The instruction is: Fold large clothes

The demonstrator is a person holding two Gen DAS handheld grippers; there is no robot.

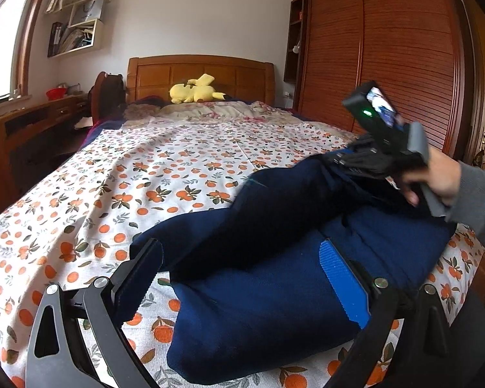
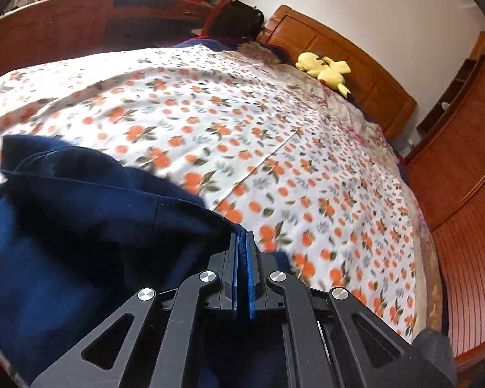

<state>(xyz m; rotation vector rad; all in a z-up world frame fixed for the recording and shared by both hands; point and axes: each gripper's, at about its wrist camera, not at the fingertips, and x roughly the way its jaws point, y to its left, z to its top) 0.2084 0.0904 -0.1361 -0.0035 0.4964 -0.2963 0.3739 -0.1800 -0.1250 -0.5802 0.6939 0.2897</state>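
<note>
Navy garment (image 1: 268,291), a big dark blue piece of clothing, lies bunched on the near right part of the bed (image 1: 165,174), with one thick fold of it running from the near middle up toward the right.

Left tool (image 1: 242,278) hangs over the near end of the cloth with its two fingers standing well apart, one either side of the fold; it grips nothing. I would guess it is set that way to catch or pin the lower edge.

Right tool (image 2: 242,274), seen from its own camera, has its blue pads pressed together on an edge of the garment, and the cloth drapes away from the pinch to the left. In the other view the person's hand (image 1: 436,177) holds this tool raised above the far right end of the garment, which looks like a lift to carry that edge over for a fold. The blurred bed suggests quick motion.

Underneath is a white sheet printed with oranges and leaves, somewhat rumpled. At the far end a yellow plush toy (image 1: 194,92) rests by the wooden headboard (image 1: 200,71). A louvred wooden wardrobe (image 1: 388,48) fills the right wall; a desk (image 1: 26,119) and wall shelves (image 1: 77,26) stand on the left, near a window.
</note>
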